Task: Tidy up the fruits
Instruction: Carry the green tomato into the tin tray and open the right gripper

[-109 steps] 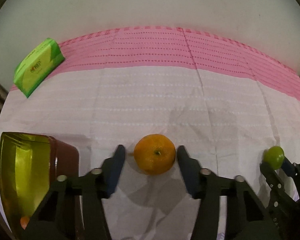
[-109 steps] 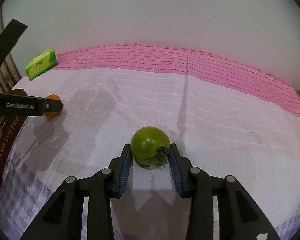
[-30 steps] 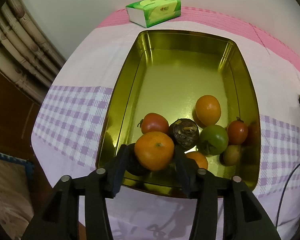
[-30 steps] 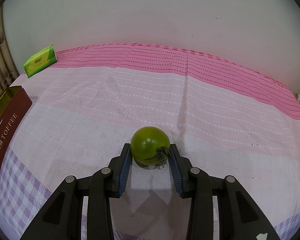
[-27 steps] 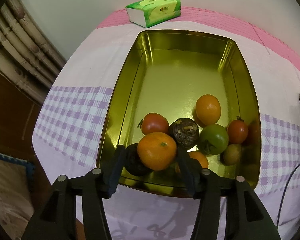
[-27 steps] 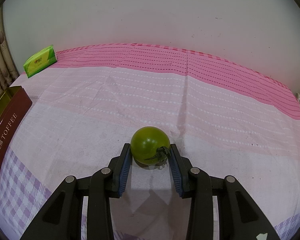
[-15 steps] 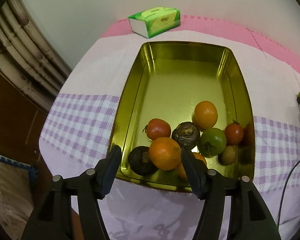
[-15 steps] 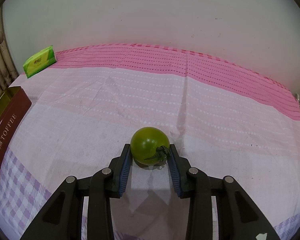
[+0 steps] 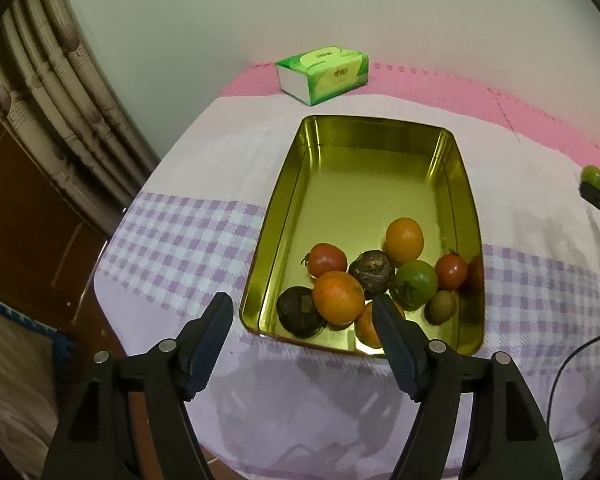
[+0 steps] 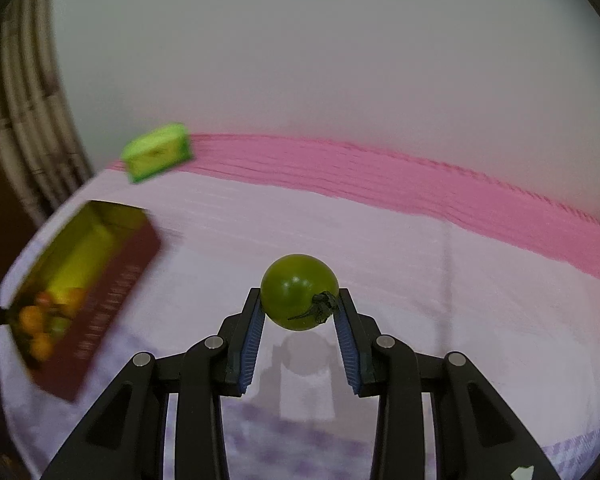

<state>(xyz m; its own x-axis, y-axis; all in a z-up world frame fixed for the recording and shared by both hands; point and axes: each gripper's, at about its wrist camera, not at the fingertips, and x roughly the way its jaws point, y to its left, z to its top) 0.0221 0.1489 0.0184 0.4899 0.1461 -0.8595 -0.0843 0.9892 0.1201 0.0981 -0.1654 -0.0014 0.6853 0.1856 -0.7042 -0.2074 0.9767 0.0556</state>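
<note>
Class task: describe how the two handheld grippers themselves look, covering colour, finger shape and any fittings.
Both the left gripper and right gripper are matte black linkage frames with silver round pivot pins. Each has two flat tapered fingers faced with ribbed blue pads. No markings or sleeves show.

The left wrist view looks steeply down from just near the gold tin (image 9: 292, 208). The right wrist view faces the far wall, low over the cloth. Both share the tin (image 10: 116, 264) and tissue pack (image 9: 324, 74) (image 10: 156, 158).
</note>
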